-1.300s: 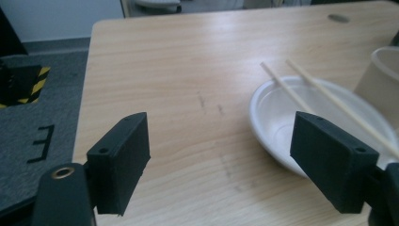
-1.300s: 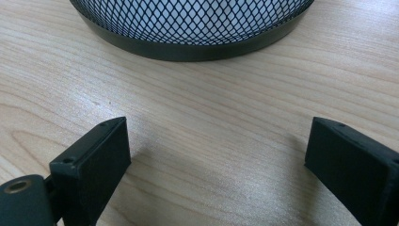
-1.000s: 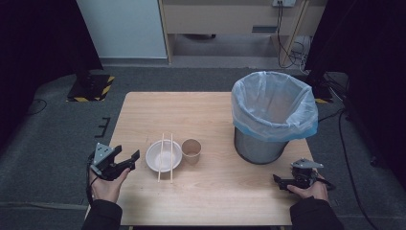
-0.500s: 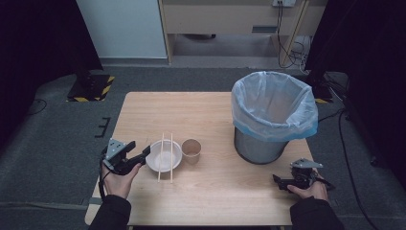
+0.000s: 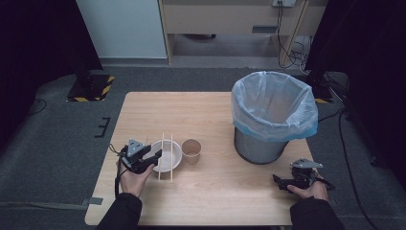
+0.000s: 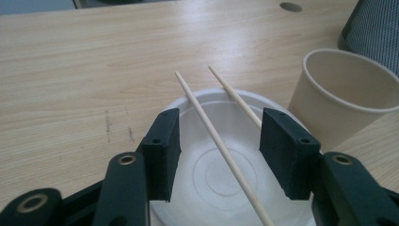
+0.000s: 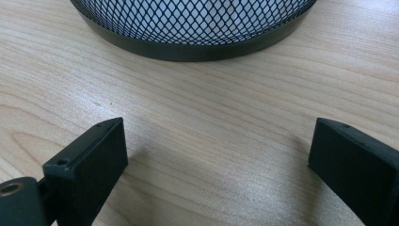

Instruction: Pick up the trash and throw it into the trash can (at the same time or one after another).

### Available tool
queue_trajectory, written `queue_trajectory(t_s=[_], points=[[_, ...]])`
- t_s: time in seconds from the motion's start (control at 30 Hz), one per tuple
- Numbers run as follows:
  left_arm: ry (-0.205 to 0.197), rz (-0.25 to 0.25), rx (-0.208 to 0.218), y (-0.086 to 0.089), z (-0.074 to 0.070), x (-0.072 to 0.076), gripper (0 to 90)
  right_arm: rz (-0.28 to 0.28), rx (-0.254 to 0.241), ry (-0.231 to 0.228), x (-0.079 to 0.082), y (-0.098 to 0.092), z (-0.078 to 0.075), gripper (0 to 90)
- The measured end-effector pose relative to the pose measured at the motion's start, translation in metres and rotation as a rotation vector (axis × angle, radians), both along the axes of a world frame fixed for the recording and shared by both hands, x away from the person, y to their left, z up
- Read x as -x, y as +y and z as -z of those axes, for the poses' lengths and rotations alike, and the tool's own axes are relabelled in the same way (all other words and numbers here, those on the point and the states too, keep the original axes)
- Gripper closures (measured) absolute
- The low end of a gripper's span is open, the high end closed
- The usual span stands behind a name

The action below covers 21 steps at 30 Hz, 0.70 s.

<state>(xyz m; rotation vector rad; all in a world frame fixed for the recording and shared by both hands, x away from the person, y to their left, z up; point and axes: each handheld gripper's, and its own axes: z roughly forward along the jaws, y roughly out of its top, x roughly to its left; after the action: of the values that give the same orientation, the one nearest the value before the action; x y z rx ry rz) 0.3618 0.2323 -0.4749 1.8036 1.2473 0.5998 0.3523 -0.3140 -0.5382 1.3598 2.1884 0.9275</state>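
Note:
A white bowl sits at the table's front left with two wooden chopsticks laid across it. A brown paper cup stands just right of it. My left gripper reaches over the bowl's left rim. In the left gripper view, one chopstick runs between the jaws above the bowl, while the other chopstick passes behind the right jaw. The left gripper has just been closing, and its pads stand clear of the stick. My right gripper rests open on the table at the front right.
A mesh waste bin lined with a pale blue bag stands at the right rear, and its base is just ahead of the right gripper. The paper cup is close to the left gripper's right jaw.
The left hand moved right and slightly down from the table's left edge to the bowl, and its jaws narrowed around a chopstick. The right hand stayed put.

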Motion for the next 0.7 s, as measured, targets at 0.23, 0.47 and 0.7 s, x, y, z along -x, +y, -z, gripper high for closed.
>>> queue_trajectory(t_s=[0.23,0.47,0.7], points=[[0.053,0.012,-0.023,-0.007,0.009,-0.006,54.2,0.001,-0.002,0.001,0.0,0.0,0.0,5.3],[0.098,0.005,-0.032,-0.009,0.015,-0.011,61.6,0.0,0.0,0.0,0.0,0.0,0.0,5.3],[0.14,-0.004,-0.03,-0.011,0.019,-0.014,70.4,-0.001,-0.001,0.001,0.0,0.0,0.0,5.3]])
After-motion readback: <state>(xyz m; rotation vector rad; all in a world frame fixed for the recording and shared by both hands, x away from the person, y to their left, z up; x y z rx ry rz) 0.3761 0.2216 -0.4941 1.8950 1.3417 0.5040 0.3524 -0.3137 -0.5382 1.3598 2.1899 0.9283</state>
